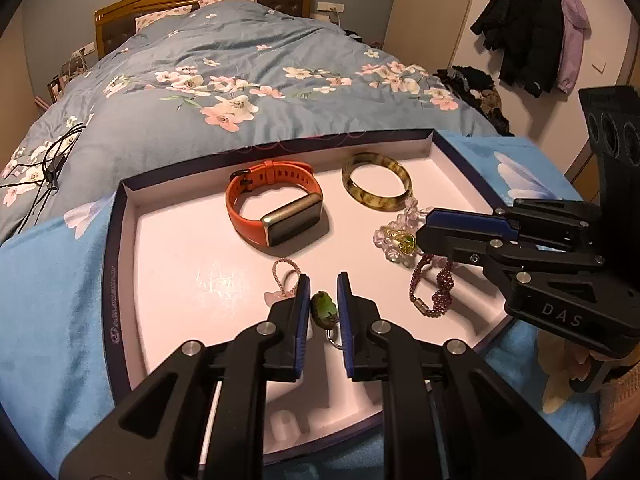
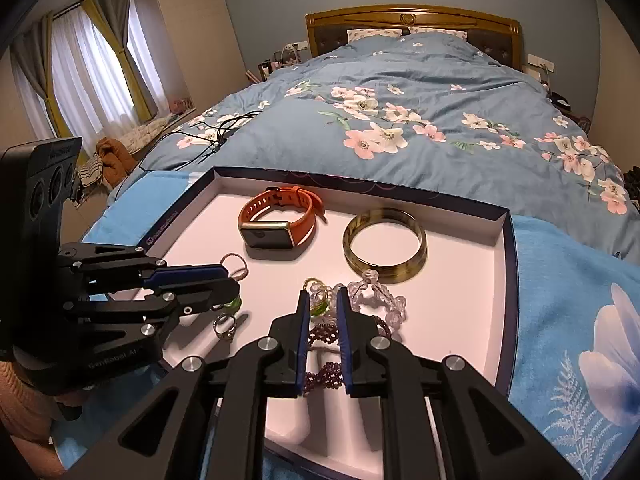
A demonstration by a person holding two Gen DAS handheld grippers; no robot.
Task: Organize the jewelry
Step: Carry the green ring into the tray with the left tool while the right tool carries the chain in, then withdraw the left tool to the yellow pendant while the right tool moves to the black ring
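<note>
My left gripper (image 1: 324, 294) clamps a green stone pendant (image 1: 322, 309); my right gripper (image 2: 322, 304) pinches a green-and-gold charm (image 2: 319, 307) with a clear bead bracelet (image 2: 380, 300) crowding it, in the white tray (image 1: 168, 248).

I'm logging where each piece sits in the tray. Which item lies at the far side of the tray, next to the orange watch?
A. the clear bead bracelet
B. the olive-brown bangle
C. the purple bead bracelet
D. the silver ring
B: in the right wrist view the olive-brown bangle lies flat beside the orange watch near the tray's far wall; the beads lie nearer the grippers.
</note>
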